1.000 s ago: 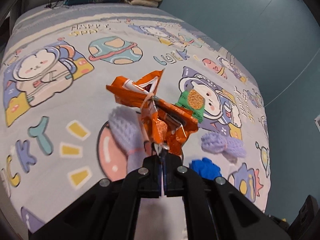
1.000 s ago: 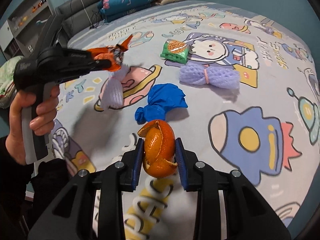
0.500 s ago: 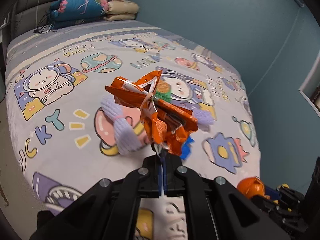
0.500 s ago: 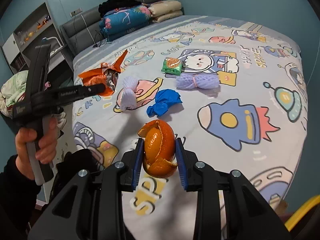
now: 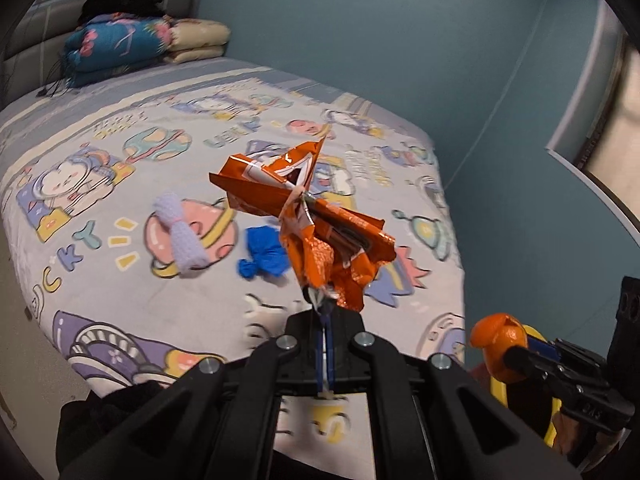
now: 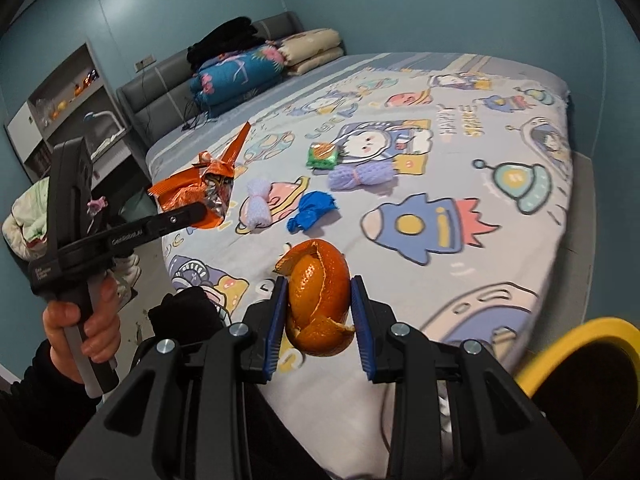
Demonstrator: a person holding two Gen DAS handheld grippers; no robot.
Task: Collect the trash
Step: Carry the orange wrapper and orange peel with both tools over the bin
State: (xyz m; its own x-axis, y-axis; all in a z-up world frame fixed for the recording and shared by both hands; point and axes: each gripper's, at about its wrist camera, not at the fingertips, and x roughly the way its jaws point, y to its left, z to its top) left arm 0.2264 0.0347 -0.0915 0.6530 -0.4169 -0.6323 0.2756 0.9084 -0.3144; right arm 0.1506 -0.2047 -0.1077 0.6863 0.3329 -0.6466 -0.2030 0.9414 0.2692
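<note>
A: Holding what, the left gripper (image 5: 324,320)?
B: Clamped on the orange wrapper (image 5: 316,232), above the bed's (image 6: 520,240) near edge.
A: The right gripper (image 6: 318,312)?
B: Clamped on the orange peel (image 6: 318,300), beside the bed's near corner.

Both views: dim, cool indoor light, overall blue-teal cast from the walls. Source not visible; a soft pale sheen sits on the wall (image 6: 132,8) at upper left in the right wrist view.

Fisheye distortion strong: bed (image 5: 120,128) edges bow, black vignette fills all corners.

Motion blur: slight smear on the bedsheet print, worse toward the lower edges in both views. Yellow rim (image 6: 576,344) at lower right is soft and streaked.

Sharpest areas: orange peel (image 6: 318,292) and orange wrapper (image 5: 316,236), the latter showing small specular glints on its foil creases.

Shadows on the sheet faint and diffuse. A window strip (image 5: 616,120) at right looks washed out.
</note>
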